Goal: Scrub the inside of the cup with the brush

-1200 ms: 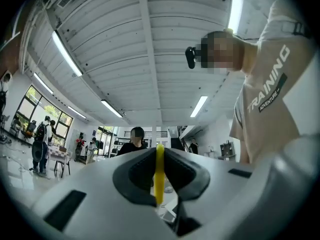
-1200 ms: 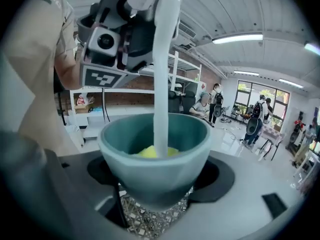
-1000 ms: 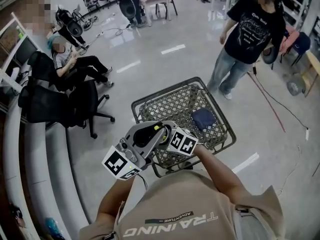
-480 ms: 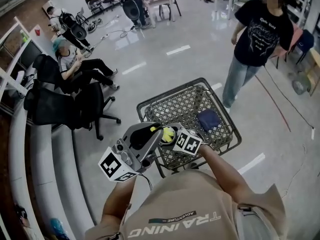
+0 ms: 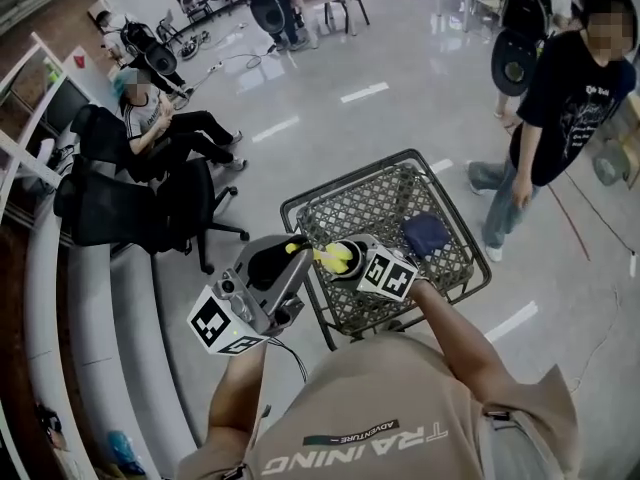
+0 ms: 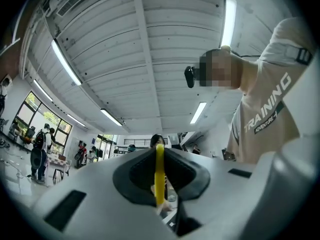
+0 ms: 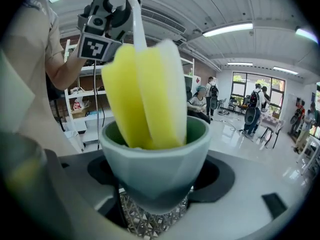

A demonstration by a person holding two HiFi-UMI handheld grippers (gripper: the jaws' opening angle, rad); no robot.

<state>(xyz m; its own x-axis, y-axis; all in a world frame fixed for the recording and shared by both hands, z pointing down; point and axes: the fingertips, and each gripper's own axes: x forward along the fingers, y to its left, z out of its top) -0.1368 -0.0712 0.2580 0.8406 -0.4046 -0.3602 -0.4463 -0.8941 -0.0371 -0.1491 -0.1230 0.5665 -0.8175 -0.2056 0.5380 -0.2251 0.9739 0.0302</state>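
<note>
Over a wire basket [image 5: 380,203], the right tool [image 7: 155,184] clamps a green cup [image 7: 155,159] steady while the left tool [image 6: 159,179], pinching the yellow sponge brush [image 7: 145,99], should twist it against the walls.

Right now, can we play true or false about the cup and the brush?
1. The yellow head of the brush is down inside the cup. True.
2. The right gripper holds nothing. False: its jaws are shut on the cup.
3. The left gripper holds the brush by its thin handle. True.
4. The cup is red. False: it is pale green.
5. The wire basket under the grippers has a dark blue thing in it. True.
</note>
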